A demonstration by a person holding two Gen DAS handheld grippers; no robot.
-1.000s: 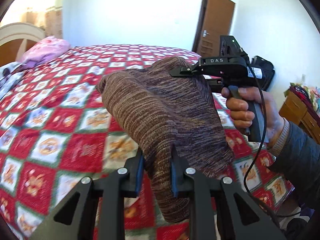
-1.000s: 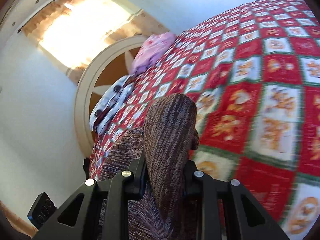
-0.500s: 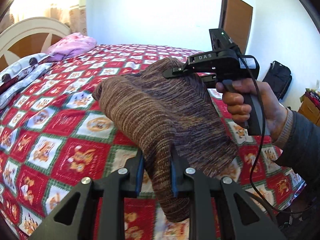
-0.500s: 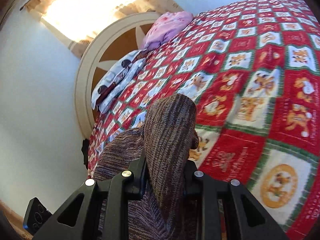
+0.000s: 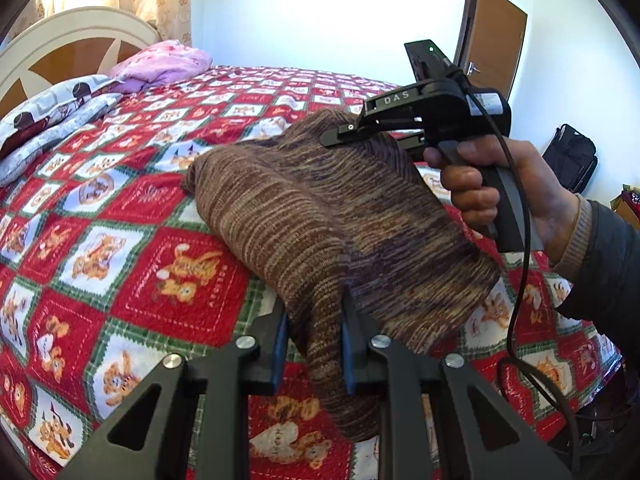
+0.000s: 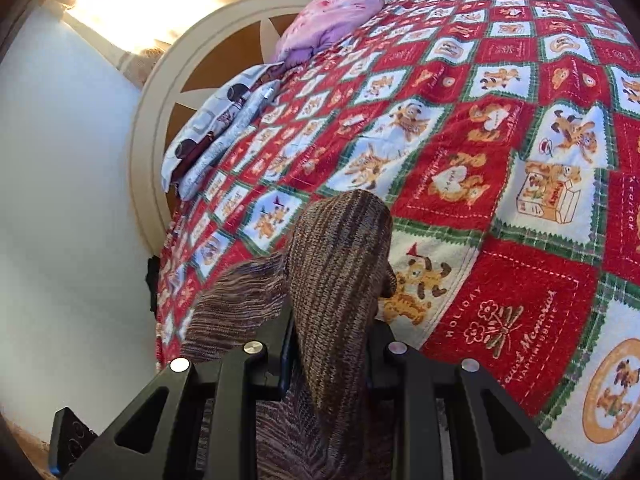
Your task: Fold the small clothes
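1. While held above the bed with the red, white and green cartoon-print quilt (image 5: 120, 240), brown striped knitted garment (image 5: 320, 208) spans both tongs, clear of the quilt along its held edge.
2. Left tongs (image 5: 314, 344): clamped narrow on a fold of the knitted garment; fabric pinched between the blue pads (image 5: 279, 344), a loose end hanging below the grip.
3. Right tongs (image 6: 332, 356): clamped narrow on a bunched fold of the same garment; fabric rising up and forward past the fingertips, remainder trailing down and to the left.
4. Seen from the left wrist view: right tongs (image 5: 340, 136), black body marked "DAS", gripped on the far upper edge of the garment; right hand (image 5: 504, 196) wrapped around the handle, black cable (image 5: 520, 280) looping down from it.
5. Garment draped between the two grips, its lower right part hanging free.
6. At the head of the bed: pink crumpled cloth (image 6: 332, 20) and grey patterned pillow (image 6: 220, 128), resting against the cream and brown rounded headboard (image 6: 208, 64), well apart from the garment.
7. Brown wooden door (image 5: 492, 36) in the far wall, behind the right tongs.
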